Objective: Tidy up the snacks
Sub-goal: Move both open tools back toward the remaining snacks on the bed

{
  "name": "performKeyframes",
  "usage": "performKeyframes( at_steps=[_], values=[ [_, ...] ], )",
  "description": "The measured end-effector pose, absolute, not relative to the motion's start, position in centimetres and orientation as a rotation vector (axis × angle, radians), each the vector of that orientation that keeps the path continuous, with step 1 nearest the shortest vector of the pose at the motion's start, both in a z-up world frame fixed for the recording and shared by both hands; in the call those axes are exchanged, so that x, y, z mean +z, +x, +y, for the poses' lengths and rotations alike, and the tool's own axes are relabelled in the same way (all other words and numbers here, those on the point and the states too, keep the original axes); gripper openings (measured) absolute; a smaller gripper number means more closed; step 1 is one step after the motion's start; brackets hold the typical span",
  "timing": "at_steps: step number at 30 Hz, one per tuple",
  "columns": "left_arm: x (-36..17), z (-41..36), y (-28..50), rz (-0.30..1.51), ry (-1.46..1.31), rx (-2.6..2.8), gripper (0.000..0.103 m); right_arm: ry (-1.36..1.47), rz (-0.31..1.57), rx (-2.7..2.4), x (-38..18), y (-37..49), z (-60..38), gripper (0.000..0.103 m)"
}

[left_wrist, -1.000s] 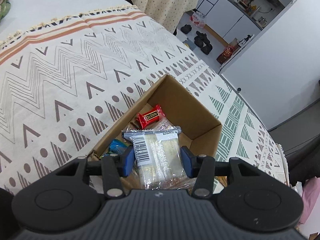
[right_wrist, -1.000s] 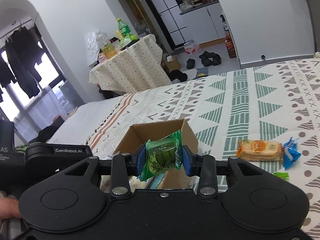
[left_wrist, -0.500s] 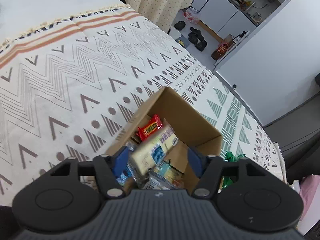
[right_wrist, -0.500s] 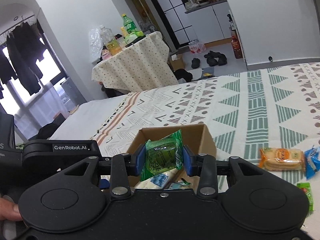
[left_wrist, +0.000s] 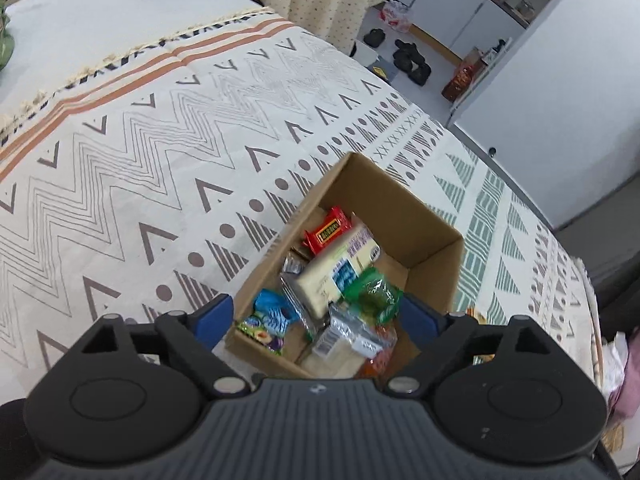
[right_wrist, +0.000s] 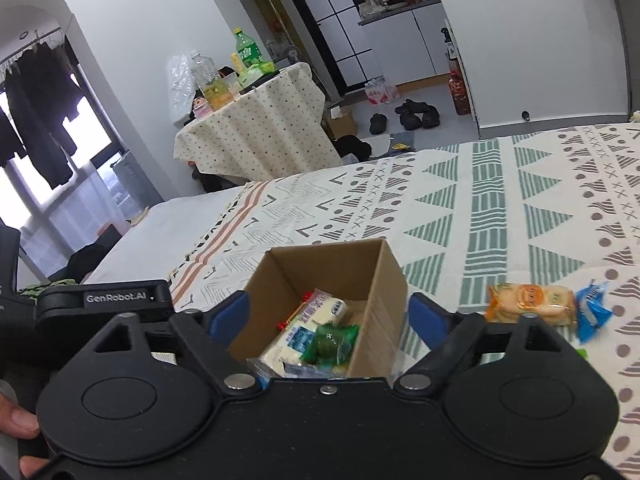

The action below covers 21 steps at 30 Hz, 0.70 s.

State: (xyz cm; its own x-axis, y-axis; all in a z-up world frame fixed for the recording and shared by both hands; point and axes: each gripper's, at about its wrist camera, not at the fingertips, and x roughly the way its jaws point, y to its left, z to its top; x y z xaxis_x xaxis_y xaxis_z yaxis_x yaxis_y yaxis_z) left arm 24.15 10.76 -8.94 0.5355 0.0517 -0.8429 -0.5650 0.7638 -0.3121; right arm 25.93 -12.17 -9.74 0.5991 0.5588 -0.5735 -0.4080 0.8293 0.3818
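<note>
An open cardboard box (left_wrist: pixel 400 204) (right_wrist: pixel 384 304) stands on a patterned bedspread and holds several snack packets. A cream cracker pack (left_wrist: pixel 336 272) (right_wrist: pixel 304 332) lies across them, with a green packet (left_wrist: pixel 374 290) (right_wrist: pixel 330 342) beside it and a red bar (left_wrist: pixel 326 230) further in. My left gripper (left_wrist: pixel 316 314) is open and empty above the box's near end. My right gripper (right_wrist: pixel 328 316) is open and empty above the box. An orange biscuit pack (right_wrist: pixel 530 304) and a blue packet (right_wrist: pixel 592 312) lie on the bedspread to the right of the box.
The bedspread (left_wrist: pixel 160 168) runs wide to the left of the box. The left gripper's body (right_wrist: pixel 108 300) shows at the left of the right wrist view. A cloth-covered table with bottles (right_wrist: pixel 256 128) stands beyond the bed.
My left gripper let go of the cream cracker pack into the box and opened wider. My right gripper opened and the green packet dropped into the box.
</note>
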Motion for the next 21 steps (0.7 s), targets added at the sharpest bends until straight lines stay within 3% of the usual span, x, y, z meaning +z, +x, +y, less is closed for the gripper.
performKeyframes(
  at_steps=[8, 21],
  values=[
    [-7.7, 8.3, 23.0, 0.932, -0.554, 0.411, 0.102, 0.219, 0.750, 0.560, -9.1, 24.6, -14.4, 0.097],
    [-6.3, 3.5, 21.0, 0.878, -0.512, 0.350, 0.103, 0.217, 0.790, 0.478, -8.3, 22.9, -19.7, 0.099]
  ],
)
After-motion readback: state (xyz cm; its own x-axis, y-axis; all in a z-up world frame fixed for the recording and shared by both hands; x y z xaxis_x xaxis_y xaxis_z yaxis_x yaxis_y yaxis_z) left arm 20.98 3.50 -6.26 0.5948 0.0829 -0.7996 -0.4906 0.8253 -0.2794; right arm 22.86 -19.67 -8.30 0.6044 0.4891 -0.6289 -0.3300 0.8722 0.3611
